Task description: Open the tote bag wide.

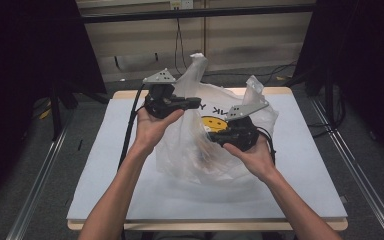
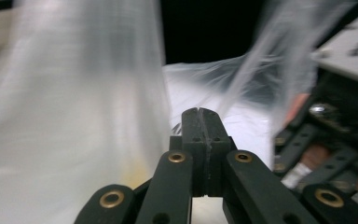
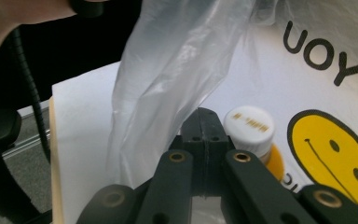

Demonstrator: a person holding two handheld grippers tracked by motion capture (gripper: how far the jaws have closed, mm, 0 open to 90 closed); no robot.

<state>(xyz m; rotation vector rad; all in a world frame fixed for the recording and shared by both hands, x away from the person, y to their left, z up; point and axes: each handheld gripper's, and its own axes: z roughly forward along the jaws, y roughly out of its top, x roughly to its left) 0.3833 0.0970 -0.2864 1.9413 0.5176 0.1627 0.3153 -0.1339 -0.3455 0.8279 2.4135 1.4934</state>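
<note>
A clear plastic bag [image 1: 190, 155] with a yellow smiley face [image 1: 214, 122] stands in the middle of the white-covered table [image 1: 305, 175]. My left gripper [image 1: 198, 103] is held at the bag's upper left, pointing right, its jaws [image 2: 203, 119] pressed together with bag film [image 2: 74, 116] just beside the tip. My right gripper [image 1: 212, 136] points left at the bag's front, lower down. Its jaws [image 3: 204, 121] are also together, and a fold of film [image 3: 168, 70] hangs against their left side. I cannot tell whether either pinches film. Beyond them a white-capped yellow bottle [image 3: 249, 127] sits by the smiley print [image 3: 335, 158].
The bag's two handles [image 1: 198, 62] stick up above the grippers. In the left gripper view the right gripper's body [image 2: 326, 154] is close on the right. A black cable [image 1: 130, 125] runs down the table's left side. Dark stands and curtains flank the table.
</note>
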